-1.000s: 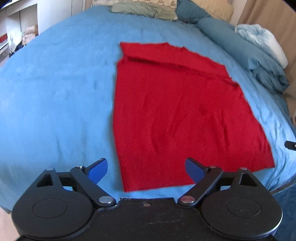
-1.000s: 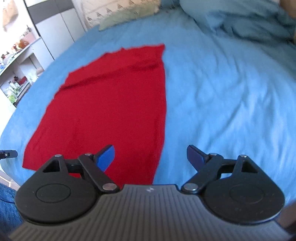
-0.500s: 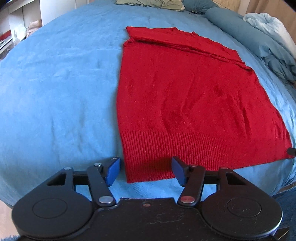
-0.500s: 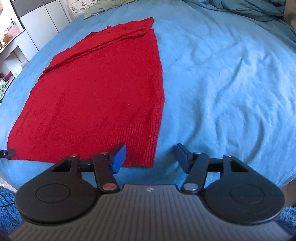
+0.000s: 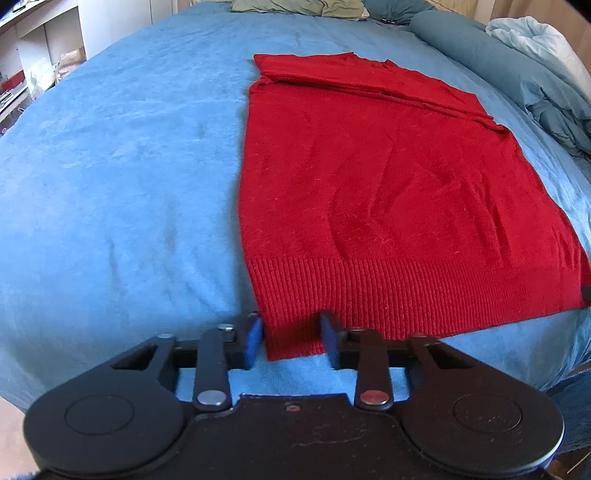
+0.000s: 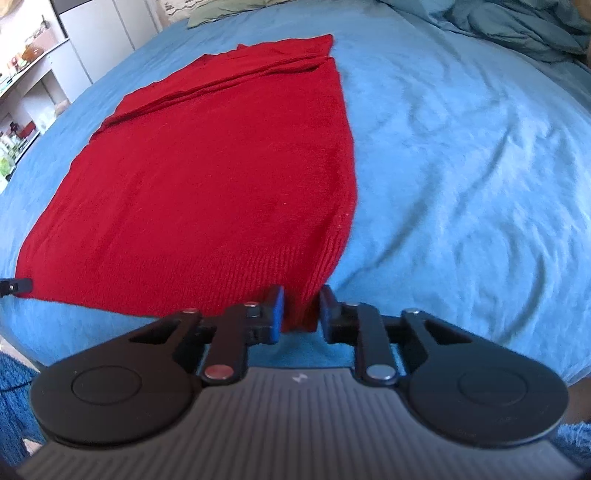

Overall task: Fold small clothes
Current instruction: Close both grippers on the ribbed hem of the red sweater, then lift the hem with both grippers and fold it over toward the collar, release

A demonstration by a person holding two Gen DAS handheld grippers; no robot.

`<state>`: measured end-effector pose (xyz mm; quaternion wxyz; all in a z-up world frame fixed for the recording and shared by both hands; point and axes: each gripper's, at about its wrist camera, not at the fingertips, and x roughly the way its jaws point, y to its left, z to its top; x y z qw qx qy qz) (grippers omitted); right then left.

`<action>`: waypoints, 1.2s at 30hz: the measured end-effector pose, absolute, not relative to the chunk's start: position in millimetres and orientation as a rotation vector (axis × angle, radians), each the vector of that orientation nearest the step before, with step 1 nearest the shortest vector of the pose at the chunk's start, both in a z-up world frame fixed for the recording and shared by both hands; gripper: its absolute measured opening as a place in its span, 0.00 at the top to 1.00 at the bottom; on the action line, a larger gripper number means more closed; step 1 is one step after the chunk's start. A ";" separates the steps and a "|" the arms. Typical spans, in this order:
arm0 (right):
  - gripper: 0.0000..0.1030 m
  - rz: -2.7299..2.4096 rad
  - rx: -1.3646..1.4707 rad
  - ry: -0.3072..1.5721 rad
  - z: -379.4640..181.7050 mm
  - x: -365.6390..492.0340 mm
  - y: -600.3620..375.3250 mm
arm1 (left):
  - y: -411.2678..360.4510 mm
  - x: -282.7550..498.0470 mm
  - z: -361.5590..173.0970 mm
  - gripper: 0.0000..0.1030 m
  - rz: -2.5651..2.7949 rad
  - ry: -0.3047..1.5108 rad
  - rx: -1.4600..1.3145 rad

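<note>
A red knitted sweater lies flat on the blue bed, its sleeves folded across the far end and its ribbed hem toward me. My left gripper straddles the hem's near left corner, its jaws narrowed around the cloth with a gap still showing. In the right wrist view the sweater fills the left half. My right gripper straddles the hem's near right corner, its jaws nearly closed on the fabric.
The blue bedspread runs around the sweater. A bunched blue duvet and pillows lie at the far end. White shelves stand beyond the bed. The bed's near edge lies just under both grippers.
Both grippers moved forward and down to the hem's two near corners, and their jaws narrowed from wide open to close around the cloth.
</note>
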<state>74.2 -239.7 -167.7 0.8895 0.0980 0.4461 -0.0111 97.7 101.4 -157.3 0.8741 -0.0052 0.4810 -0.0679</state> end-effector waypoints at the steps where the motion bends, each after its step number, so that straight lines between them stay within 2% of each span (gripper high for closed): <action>1: 0.74 -0.024 0.196 0.925 -167.4 74.2 -238.5 | 101.2 97.9 -157.1 0.85 -0.142 1.008 -0.009; 2: 0.77 -0.024 0.190 0.923 -167.0 74.2 -237.5 | 101.1 98.1 -157.0 0.93 -0.147 1.012 -0.012; 14: 0.79 -0.022 0.224 0.877 -145.3 68.7 -238.9 | 93.4 88.8 -139.0 0.95 -0.155 0.977 0.023; 25: 0.80 0.022 0.320 0.768 -91.8 77.3 -256.5 | 103.0 96.4 -79.0 0.95 -0.180 0.887 -0.085; 30: 0.80 0.037 0.382 0.691 -57.3 102.6 -276.1 | 112.8 135.2 -41.7 0.95 -0.177 0.798 -0.163; 36: 0.80 0.042 0.457 0.577 -12.4 192.6 -303.6 | 110.8 249.9 2.0 0.95 -0.157 0.671 -0.230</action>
